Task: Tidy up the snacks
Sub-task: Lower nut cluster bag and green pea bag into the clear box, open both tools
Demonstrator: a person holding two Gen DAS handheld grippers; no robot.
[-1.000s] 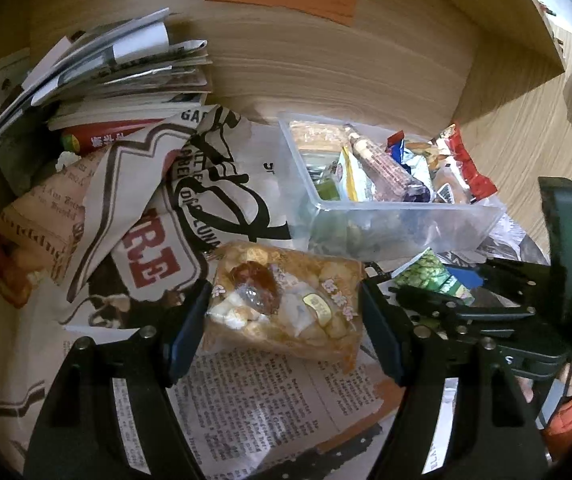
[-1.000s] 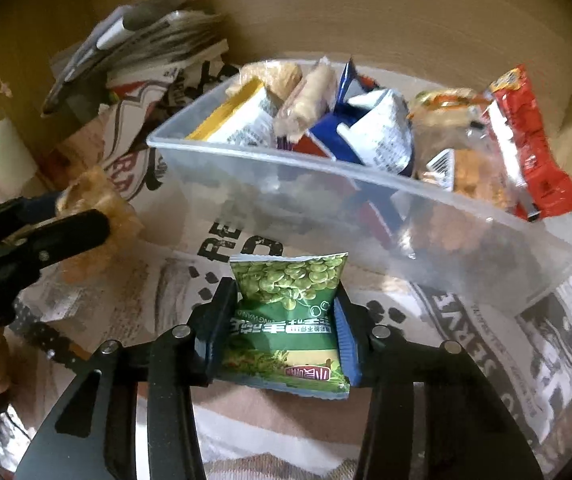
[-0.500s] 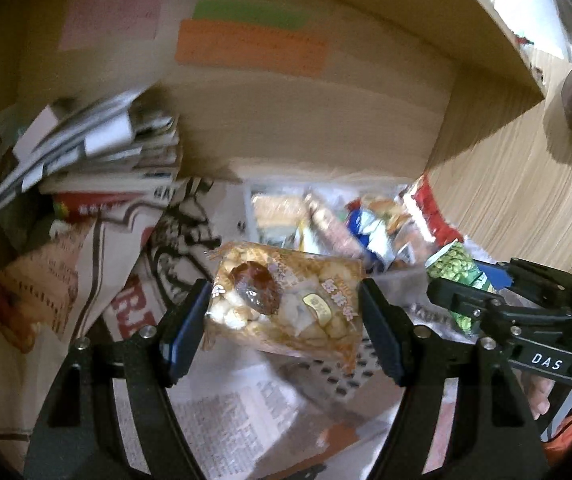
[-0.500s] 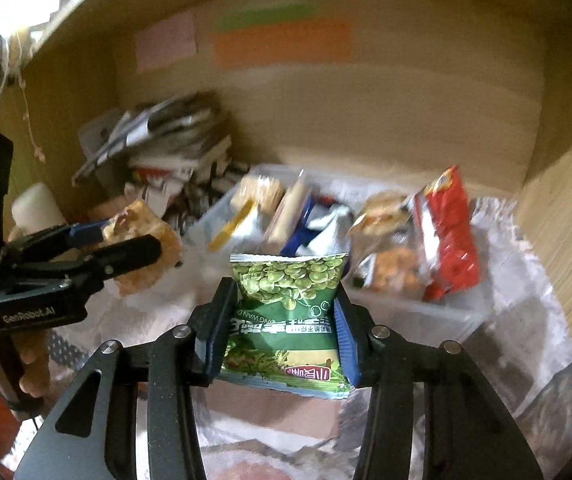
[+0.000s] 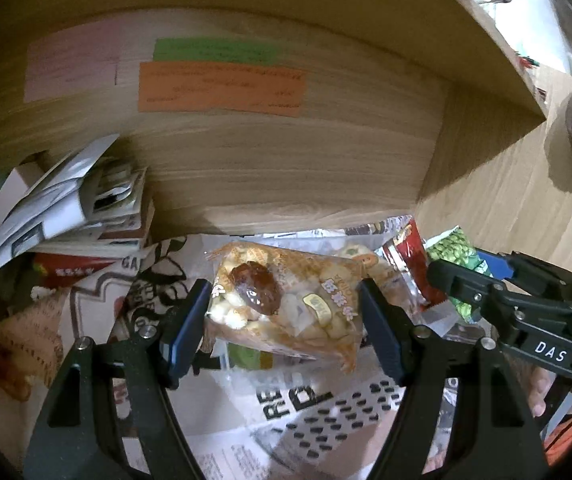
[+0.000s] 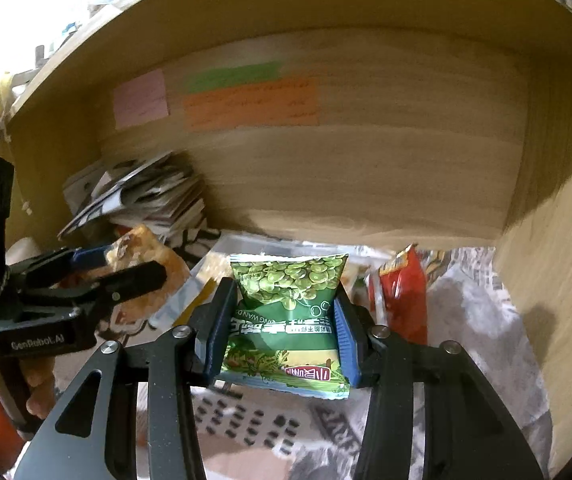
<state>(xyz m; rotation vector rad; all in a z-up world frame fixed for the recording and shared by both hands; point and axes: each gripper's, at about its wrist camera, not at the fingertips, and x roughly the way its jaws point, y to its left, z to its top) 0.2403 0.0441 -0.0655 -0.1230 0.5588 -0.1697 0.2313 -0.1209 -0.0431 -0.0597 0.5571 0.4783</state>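
Note:
My left gripper (image 5: 286,320) is shut on an orange snack bag (image 5: 286,304) of puffed pieces with a brown date printed on it, held in the air above the newspaper. My right gripper (image 6: 281,332) is shut on a green pea packet (image 6: 290,312), also lifted. In the left wrist view the right gripper (image 5: 466,280) and its pea packet (image 5: 454,252) show at the right edge. In the right wrist view the left gripper (image 6: 133,268) and its orange bag (image 6: 149,264) show at the left. Behind the held bags lies the clear snack box (image 6: 221,248), mostly hidden, with a red packet (image 6: 402,292) sticking out.
A wooden back wall (image 5: 286,176) carries pink, green and orange paper notes (image 5: 221,88). A messy stack of papers and books (image 5: 65,208) fills the left corner. Newspaper (image 5: 286,404) covers the surface below. A wooden side wall (image 6: 550,280) closes the right.
Both grippers have risen with their packets, so the views tilt up to the back wall. The snack box has slid down behind the held bags.

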